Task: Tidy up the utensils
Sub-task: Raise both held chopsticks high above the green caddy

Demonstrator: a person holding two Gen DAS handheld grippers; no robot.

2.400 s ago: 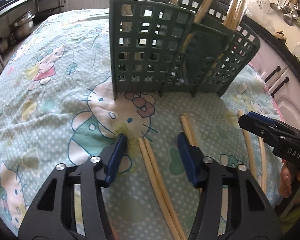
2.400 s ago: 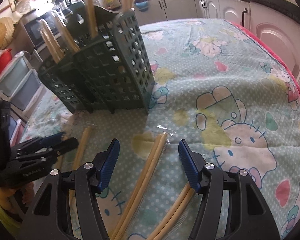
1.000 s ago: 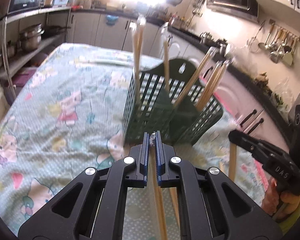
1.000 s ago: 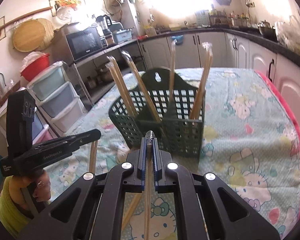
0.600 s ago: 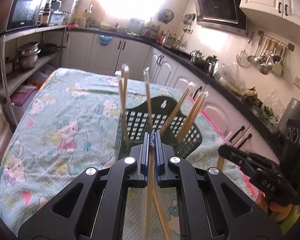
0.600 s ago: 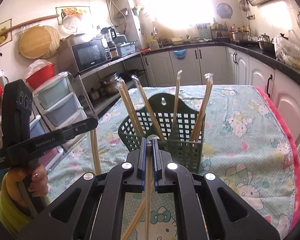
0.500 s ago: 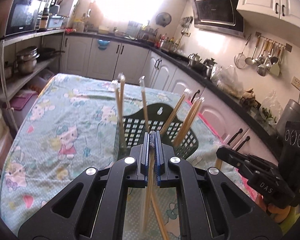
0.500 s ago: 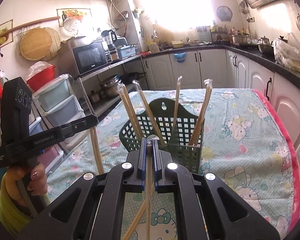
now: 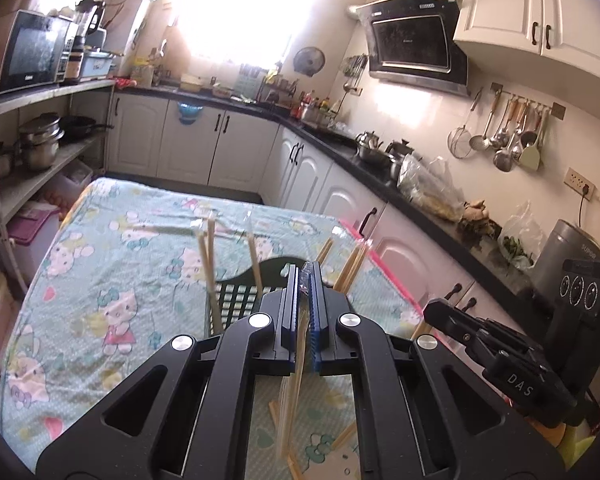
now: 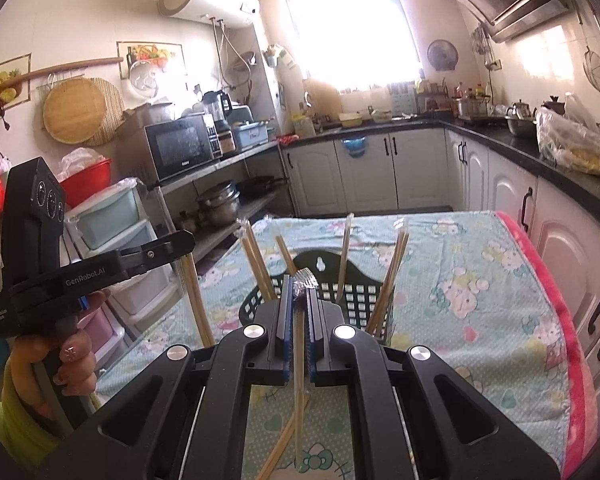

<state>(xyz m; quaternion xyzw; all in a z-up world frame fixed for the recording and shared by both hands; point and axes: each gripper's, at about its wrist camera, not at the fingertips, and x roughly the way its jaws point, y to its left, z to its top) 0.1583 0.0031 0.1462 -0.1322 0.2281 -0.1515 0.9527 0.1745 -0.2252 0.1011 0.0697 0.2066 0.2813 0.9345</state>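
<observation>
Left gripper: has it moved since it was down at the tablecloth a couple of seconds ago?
Yes. The left gripper has risen: the green utensil basket, which filled the top of its view, now sits low behind the jaws, shut on wrapped chopsticks.

We see pale wooden chopsticks (image 10: 299, 364) in clear glossy wrap, a dark green plastic lattice basket (image 10: 358, 300) — and a printed cloth cover (image 10: 480, 304), matt.

We have two wrist fisheyes, each looking forward and slightly down along its fingers. Both share the green basket (image 9: 240, 296) (image 10: 356, 300), close ahead.
</observation>
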